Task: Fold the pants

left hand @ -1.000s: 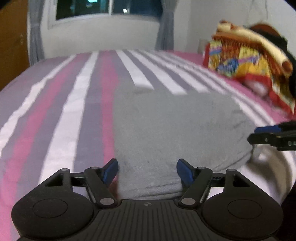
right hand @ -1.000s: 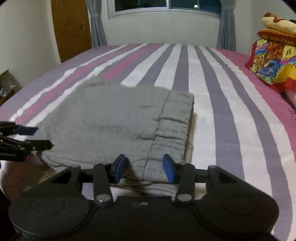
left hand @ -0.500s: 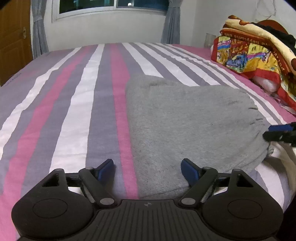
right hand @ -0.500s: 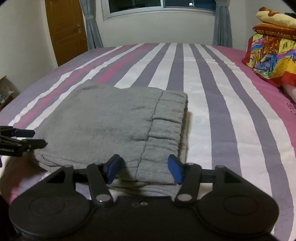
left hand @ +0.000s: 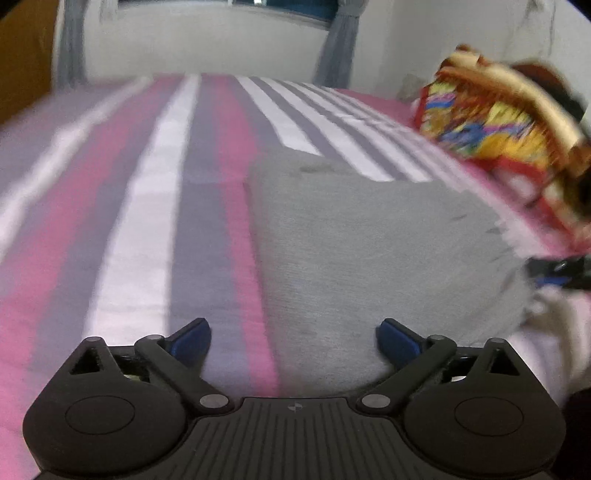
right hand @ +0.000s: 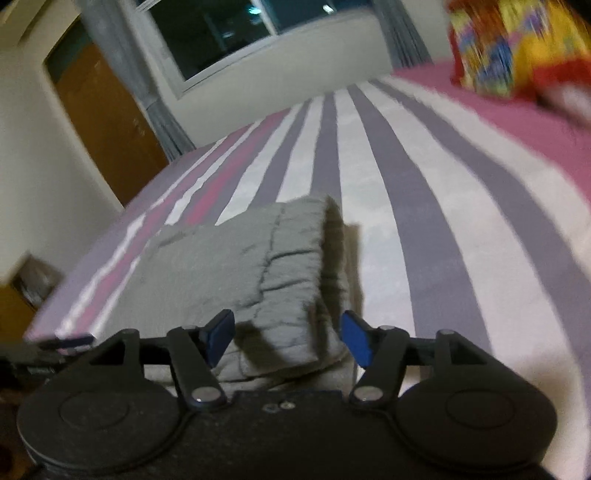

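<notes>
The grey pants [left hand: 369, 251] lie folded into a thick rectangle on the striped bed [left hand: 155, 206]. My left gripper [left hand: 293, 341] is open at the near left edge of the pants, jaws wide apart, holding nothing. In the right wrist view the elastic waistband end of the pants [right hand: 291, 266] sits just ahead of my right gripper [right hand: 288, 338], which is open with the waistband corner between its jaws. The right gripper also shows at the right edge of the left wrist view [left hand: 561, 271]. The left gripper shows at the left edge of the right wrist view [right hand: 55, 343].
A pile of colourful blankets [left hand: 506, 129] lies on the bed's right side. A window [right hand: 236, 29] with curtains is on the far wall. A wooden door [right hand: 103, 122] stands at the left. A cardboard box [right hand: 29, 280] sits on the floor at the left.
Both views have blurred and tilted as the grippers move. The right gripper has rolled and come closer over the waistband corner, jaws opened wider. The left gripper has opened wider too.
</notes>
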`<state>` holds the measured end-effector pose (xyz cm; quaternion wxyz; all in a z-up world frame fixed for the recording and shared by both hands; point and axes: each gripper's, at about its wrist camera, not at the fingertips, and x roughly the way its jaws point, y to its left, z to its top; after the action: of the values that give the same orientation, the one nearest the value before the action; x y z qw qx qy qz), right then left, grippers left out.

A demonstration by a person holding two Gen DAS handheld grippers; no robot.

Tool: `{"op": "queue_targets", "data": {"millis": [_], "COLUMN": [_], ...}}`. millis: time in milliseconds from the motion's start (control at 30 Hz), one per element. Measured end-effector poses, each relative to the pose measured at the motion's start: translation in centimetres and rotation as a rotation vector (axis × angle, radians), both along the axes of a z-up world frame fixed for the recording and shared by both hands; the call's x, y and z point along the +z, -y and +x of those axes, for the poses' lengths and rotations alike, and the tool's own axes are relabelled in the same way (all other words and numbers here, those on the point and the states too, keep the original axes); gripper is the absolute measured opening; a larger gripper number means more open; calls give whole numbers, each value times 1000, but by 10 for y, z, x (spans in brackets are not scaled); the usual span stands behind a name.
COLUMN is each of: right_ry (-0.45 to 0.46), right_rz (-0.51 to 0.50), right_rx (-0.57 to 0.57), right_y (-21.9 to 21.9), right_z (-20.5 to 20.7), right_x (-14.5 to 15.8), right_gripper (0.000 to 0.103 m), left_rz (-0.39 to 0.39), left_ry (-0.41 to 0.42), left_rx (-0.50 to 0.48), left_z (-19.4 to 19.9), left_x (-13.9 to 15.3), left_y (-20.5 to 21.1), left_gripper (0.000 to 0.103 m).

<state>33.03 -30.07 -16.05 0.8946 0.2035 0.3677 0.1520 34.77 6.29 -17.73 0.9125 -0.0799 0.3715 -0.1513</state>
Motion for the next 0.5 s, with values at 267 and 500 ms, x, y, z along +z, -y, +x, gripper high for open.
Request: {"op": "queue_targets", "data": {"millis": [267,500], "right_ry": [-123,-149], "right_rz": [340,469], "right_rx": [14,101], "right_y": [51,69], "right_z": [20,43], "right_x": [-33,-53], "right_gripper": [82,79], "left_rz": [-439,-626], "left_ry": [-110,-165], "left_rx": [-134,-181], "left_z": [37,66], "left_x": [-39,-66], "left_y": [-51,-58], "left_gripper": [79,70]}}
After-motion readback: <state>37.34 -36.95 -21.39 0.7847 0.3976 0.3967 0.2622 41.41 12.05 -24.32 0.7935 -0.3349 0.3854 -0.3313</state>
